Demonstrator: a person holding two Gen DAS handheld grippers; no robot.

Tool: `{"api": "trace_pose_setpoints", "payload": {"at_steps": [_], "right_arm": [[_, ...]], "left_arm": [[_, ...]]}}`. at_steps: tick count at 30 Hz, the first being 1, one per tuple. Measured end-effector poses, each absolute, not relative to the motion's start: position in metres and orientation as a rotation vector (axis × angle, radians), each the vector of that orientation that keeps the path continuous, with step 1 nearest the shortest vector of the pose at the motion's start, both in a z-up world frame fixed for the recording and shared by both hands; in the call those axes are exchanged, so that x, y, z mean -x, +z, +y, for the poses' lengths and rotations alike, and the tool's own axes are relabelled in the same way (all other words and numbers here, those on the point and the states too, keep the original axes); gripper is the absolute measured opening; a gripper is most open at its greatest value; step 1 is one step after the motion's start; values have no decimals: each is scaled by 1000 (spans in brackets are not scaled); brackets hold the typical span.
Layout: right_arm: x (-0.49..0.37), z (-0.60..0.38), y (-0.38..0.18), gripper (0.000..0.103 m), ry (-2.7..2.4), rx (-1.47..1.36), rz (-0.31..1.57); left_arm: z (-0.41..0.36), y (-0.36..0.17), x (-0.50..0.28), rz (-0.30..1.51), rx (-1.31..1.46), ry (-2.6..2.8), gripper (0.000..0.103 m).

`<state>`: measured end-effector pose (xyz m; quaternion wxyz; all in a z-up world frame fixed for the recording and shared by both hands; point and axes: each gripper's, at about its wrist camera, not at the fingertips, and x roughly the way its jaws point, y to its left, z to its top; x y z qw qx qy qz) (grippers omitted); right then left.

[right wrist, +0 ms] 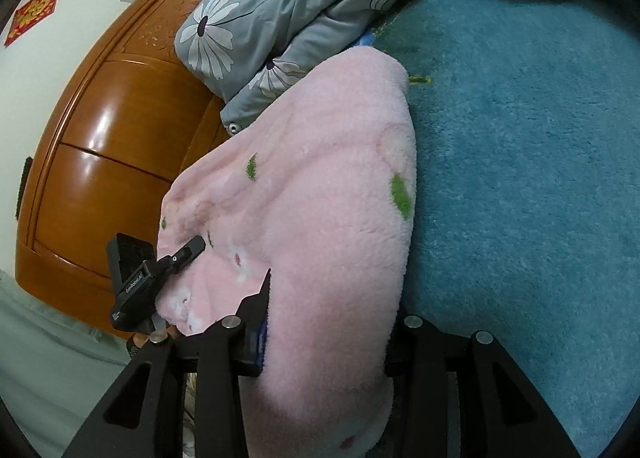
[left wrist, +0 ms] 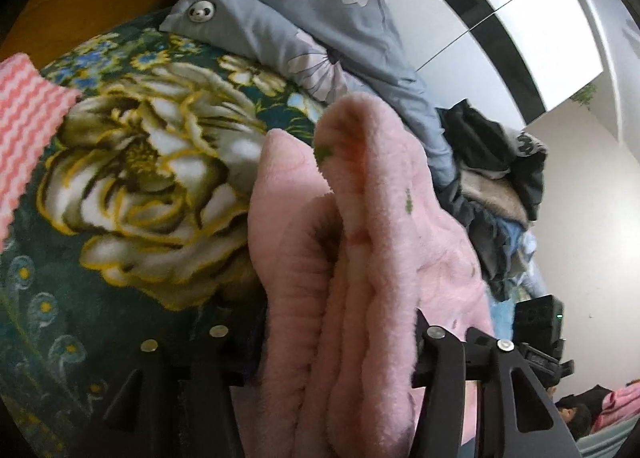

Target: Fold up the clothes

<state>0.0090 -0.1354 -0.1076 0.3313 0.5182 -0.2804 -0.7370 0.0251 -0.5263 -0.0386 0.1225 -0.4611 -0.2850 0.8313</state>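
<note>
The pink fleece garment (right wrist: pixel 320 185) lies bunched on the bed, over a blue blanket (right wrist: pixel 520 177) on one side and a dark flowered blanket (left wrist: pixel 132 161) on the other. The left tool (left wrist: pixel 336 342) has thick folds of the garment between its fingers, and the right tool (right wrist: pixel 328 322) has another part; whether the pads press the cloth I cannot tell. A grey daisy-print duvet (right wrist: pixel 288 5) lies behind, and a pile of dark clothes (left wrist: pixel 492 177) sits near the wall.
</note>
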Motion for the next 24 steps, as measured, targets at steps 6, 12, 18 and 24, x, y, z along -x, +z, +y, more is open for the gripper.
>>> {"api": "trace_pose_setpoints", "payload": {"at_steps": [6,12,18,24], "right_arm": [[-13,-129,-84,55,-1986,-1389,-529],[-37,-127,-36,59,-2257,-1295,-186],[-64,-147,-16,59,-2280,-1131,-95],[-81,-180,-41,59,-2239,-1125,95]], "left_arm": [[-532,-10,-42,-702,1379,2648,70],[-478,39,-60,-199,1179,2939,72],[-435,26,-64,57,1157,2818,72],[-436,-3,-56,127,1299,2771,72]]}}
